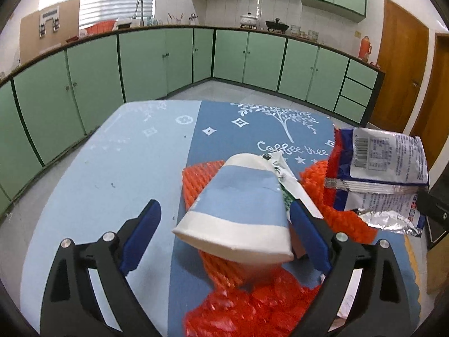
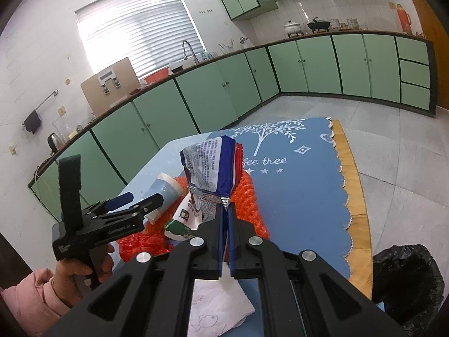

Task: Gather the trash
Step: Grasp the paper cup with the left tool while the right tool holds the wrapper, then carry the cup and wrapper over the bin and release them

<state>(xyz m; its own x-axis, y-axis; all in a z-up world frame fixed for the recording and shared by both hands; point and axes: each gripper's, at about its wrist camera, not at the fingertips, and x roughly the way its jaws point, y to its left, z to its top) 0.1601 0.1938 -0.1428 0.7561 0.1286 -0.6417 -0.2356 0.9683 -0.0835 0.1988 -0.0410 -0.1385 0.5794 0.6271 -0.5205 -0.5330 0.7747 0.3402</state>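
Left hand-held gripper (image 1: 224,216) spread wide, straddling the paper cup (image 1: 238,207) lying on its side on the desk (image 1: 84,191), rim toward the camera, not gripped yet. Right hand-held gripper (image 2: 224,210) clamped on snack wrapper (image 2: 213,171), lifted.

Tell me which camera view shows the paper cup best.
The left wrist view: the paper cup lies on its side, large and unobstructed, between open jaws. In the right wrist view, the left gripper hides part of it.
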